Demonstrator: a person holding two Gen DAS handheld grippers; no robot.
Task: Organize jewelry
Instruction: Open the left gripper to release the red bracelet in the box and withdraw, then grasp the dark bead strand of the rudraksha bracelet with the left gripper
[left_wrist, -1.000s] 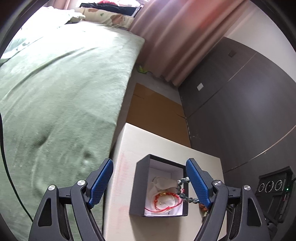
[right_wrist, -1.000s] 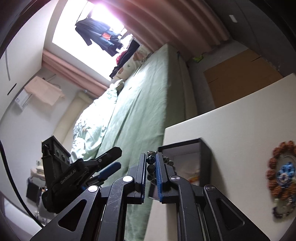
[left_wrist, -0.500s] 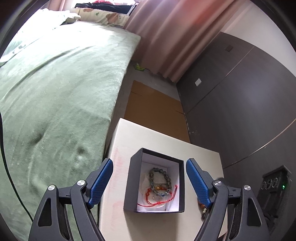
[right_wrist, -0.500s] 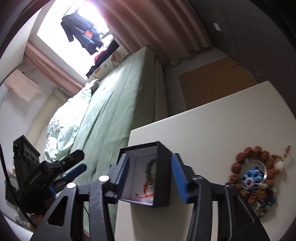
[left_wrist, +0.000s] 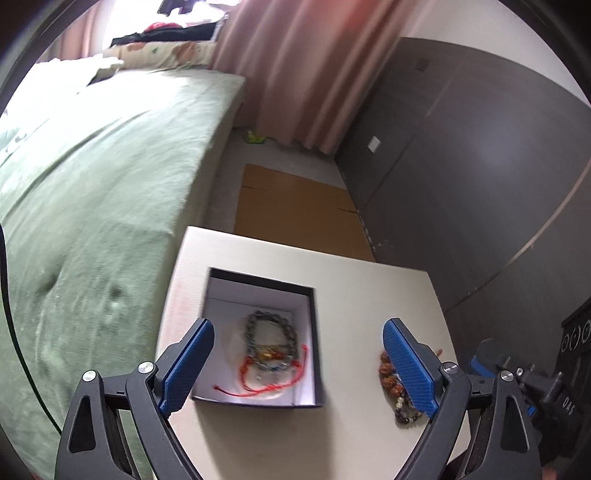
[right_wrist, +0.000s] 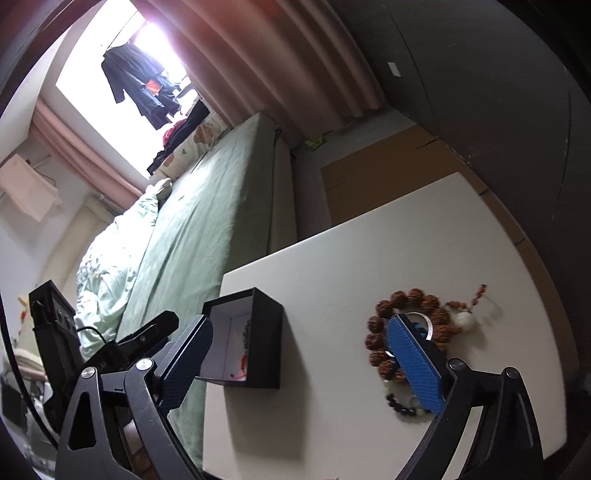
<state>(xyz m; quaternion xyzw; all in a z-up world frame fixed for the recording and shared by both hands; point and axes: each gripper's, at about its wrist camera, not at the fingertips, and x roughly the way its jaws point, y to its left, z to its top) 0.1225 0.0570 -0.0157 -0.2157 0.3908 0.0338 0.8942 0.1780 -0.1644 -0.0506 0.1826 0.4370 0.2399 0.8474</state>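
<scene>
Left wrist: grey bead bracelet (left_wrist: 271, 339) flat in box (left_wrist: 314, 332), long axis running away.

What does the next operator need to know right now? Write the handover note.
Left gripper: jaws opening, nothing between the pads, over the black box.
Right gripper: jaws opening, nothing held, over the white table.
In the box: grey bead bracelet and red cord bracelet.
On the table, outside the box: brown bead bracelet, a round blue-centred piece inside its ring, and a dark bead strand.
Left to do: move those table pieces into the box.
</scene>
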